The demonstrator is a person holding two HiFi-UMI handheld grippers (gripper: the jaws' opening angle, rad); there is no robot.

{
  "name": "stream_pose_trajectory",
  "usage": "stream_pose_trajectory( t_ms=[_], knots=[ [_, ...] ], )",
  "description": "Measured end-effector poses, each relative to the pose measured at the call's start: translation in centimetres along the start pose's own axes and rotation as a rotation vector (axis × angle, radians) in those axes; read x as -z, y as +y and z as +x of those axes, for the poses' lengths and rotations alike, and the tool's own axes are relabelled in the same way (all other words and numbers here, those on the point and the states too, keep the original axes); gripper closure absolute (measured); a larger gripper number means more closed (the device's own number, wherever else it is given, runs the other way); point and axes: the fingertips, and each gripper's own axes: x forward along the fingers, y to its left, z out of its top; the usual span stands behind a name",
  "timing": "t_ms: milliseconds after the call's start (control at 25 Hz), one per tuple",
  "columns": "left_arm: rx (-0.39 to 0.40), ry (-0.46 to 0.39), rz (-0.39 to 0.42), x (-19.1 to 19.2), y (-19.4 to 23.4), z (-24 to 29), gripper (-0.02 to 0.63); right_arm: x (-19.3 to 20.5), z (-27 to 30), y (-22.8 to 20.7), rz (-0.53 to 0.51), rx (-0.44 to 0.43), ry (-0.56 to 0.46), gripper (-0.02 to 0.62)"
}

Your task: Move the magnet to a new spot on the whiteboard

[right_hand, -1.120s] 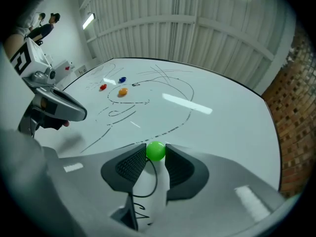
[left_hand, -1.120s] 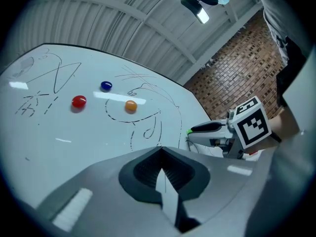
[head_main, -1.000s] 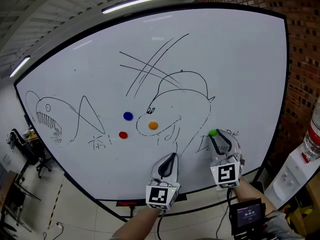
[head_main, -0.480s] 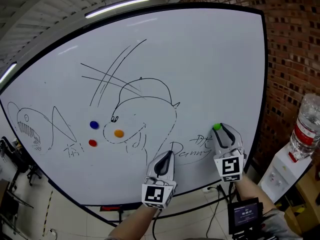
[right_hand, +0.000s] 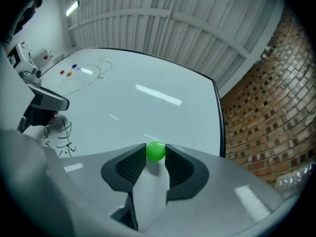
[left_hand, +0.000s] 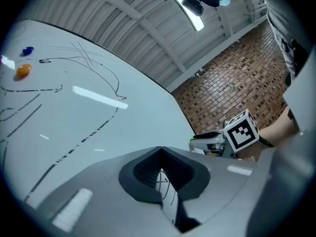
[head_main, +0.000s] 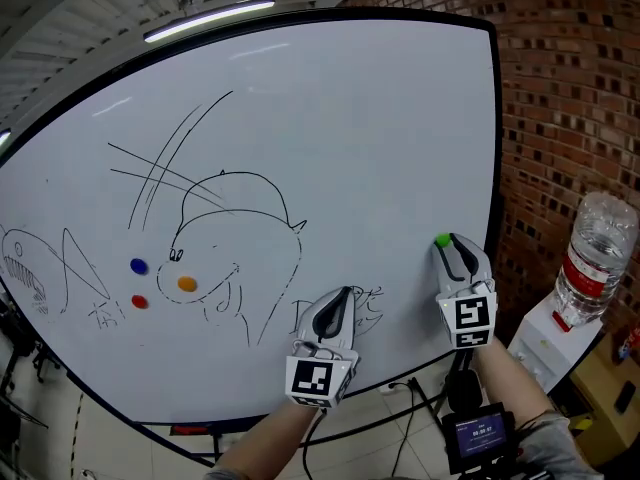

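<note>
A small green magnet (head_main: 442, 240) (right_hand: 156, 151) sits pinched between the tips of my right gripper (head_main: 449, 245) (right_hand: 156, 152), close to the whiteboard (head_main: 330, 118) near its right edge. My left gripper (head_main: 340, 296) (left_hand: 160, 149) hangs lower and to the left, over the handwriting at the board's bottom, with its jaws closed together and nothing between them. On the board's left part lie a blue magnet (head_main: 138, 266), a red magnet (head_main: 139, 301) and an orange magnet (head_main: 187, 284) inside a marker drawing.
A brick wall (head_main: 560, 118) rises right of the board. A water bottle (head_main: 590, 258) stands on a white dispenser at the lower right. A small screen device (head_main: 482, 434) is strapped by my right wrist. Marker sketches cover the board's left half.
Both grippers have moved right along the board, the right one carrying the green magnet from beside the handwriting to near the board's right edge. The view has swung right too.
</note>
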Motion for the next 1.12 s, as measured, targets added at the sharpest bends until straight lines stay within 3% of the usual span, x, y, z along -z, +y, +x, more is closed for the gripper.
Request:
stream_pose_trajectory(
  t_ms=[280, 560, 1120],
  knots=[
    [0.048, -0.051, -0.017, -0.7, -2.9, 2.8, 0.604, 1.6, 0.9, -7.4, 0.028, 0.084, 0.008, 0.468],
    [0.066, -0.056, -0.021, -0.3, -3.9, 4.1, 0.604, 2.9, 1.8, -10.4, 0.105, 0.091, 0.012, 0.468],
    [0.079, -0.075, -0.015, -0.5, -3.9, 4.3, 0.604, 3.4, 2.6, -12.3, 0.308, -0.007, -0.021, 0.465]
  ],
)
